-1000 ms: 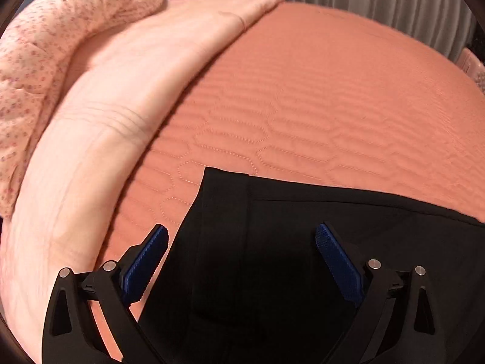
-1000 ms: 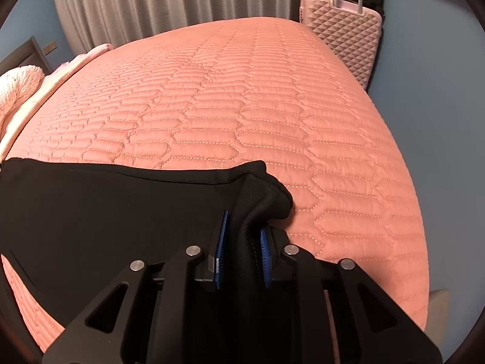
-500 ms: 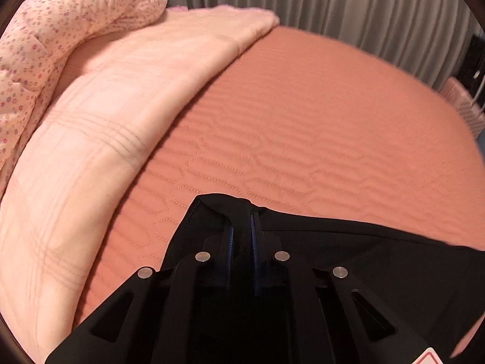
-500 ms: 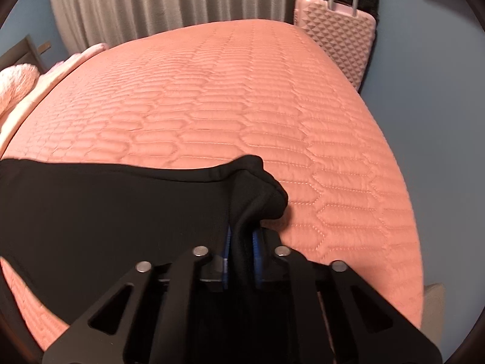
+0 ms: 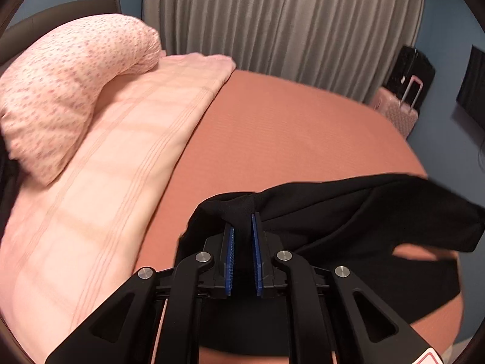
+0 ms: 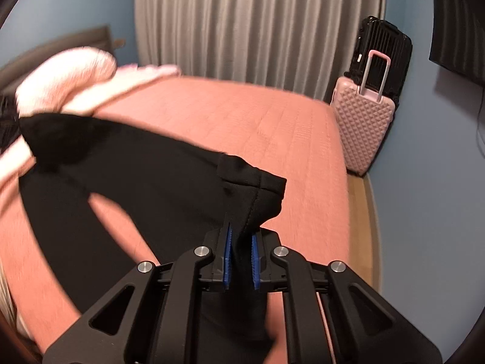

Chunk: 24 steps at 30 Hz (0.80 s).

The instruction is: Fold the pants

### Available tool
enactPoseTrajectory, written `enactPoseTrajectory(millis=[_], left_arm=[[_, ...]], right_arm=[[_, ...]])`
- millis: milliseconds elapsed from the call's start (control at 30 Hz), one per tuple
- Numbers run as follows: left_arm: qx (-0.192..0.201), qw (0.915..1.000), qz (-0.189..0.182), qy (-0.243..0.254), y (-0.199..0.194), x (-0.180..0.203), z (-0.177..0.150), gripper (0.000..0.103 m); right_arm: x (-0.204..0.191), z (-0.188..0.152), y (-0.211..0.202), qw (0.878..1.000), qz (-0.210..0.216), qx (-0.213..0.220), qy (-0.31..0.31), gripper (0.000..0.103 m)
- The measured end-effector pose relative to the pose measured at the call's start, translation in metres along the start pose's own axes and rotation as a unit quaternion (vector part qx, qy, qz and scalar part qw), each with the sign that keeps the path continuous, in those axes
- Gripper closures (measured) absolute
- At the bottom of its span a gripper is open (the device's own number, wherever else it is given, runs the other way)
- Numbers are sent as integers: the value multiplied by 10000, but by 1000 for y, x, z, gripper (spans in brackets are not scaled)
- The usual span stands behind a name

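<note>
I am clenching my left gripper (image 5: pixel 242 227) and my right gripper (image 6: pixel 241 239) on separate corners of the black fabric pants (image 6: pixel 145 166), which are hanging stretched between them above the salmon quilted bedspread (image 6: pixel 257 115).

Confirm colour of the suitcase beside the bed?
Pink, with a raised diamond texture: the suitcase shows best in the right wrist view.

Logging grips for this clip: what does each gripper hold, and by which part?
Both hold the black pants: left gripper and right gripper each pinch a bunched corner of its top edge.
</note>
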<state>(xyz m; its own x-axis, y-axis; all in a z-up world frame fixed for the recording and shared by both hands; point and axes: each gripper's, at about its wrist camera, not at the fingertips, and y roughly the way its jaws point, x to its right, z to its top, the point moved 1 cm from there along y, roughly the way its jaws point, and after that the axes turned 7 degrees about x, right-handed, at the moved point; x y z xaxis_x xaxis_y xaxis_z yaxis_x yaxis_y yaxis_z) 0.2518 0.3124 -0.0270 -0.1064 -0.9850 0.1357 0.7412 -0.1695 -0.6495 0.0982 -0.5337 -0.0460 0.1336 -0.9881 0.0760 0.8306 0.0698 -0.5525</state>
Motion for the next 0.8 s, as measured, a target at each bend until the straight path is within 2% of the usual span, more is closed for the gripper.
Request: enactPoseTrajectory(millis=[100,133,200,300,367,433,467,500,567,600,667,733,767,800], left_arm=[[-335,9991,197,194,-3,-22,-55,92],[-544,9972,364,370,3,-26,-82,92],[-900,9933,553,466,21,-35,-122,91],[-1317,9848,978,563,40,-42,-175,89],[-1293,9846,1125,335,35,-53,-187,88],[-1186,9839,1329,161,22,-65,-190,88],[-1092,9837,1423,117,13,-70,-187,88],[-993,9825,1572,75,4,-75,-184,88],[-749,9825,1699,-151,-17,-82,-176,88],[-664,9803,1848,-192,-25,-82,-172,88],[-539,9798,1901,-323,-35,-78,-167,87],[-424,9822,1779,-436,-43,-58,-164,83],[-369,9838,1705,-412,-44,-43,-163,77],[-330,9843,1698,-362,-44,-29,-165,68]], right_arm=[[-11,-65,-8,9980,-24,-635,30,92],[-14,-94,-2,9950,-72,-990,105,92],[-19,-140,8,9875,-389,-1522,106,76],[-21,-176,7,9787,-615,-1922,372,60],[-22,-182,-13,9800,-757,-1752,556,53],[-18,-180,-39,9802,-968,-1510,842,40],[-16,-181,-51,9787,-1081,-1415,1020,28],[-12,-180,-62,9775,-1180,-1276,1196,21],[-9,-183,-86,9735,-1286,-963,1625,20],[-6,-187,-97,9683,-1330,-798,1958,20],[-2,-191,-105,9579,-1222,-560,2535,19],[2,-192,-104,9404,-898,-311,3266,19],[5,-191,-101,9308,-745,-245,3569,16],[8,-186,-93,9201,-607,-259,3860,13]])
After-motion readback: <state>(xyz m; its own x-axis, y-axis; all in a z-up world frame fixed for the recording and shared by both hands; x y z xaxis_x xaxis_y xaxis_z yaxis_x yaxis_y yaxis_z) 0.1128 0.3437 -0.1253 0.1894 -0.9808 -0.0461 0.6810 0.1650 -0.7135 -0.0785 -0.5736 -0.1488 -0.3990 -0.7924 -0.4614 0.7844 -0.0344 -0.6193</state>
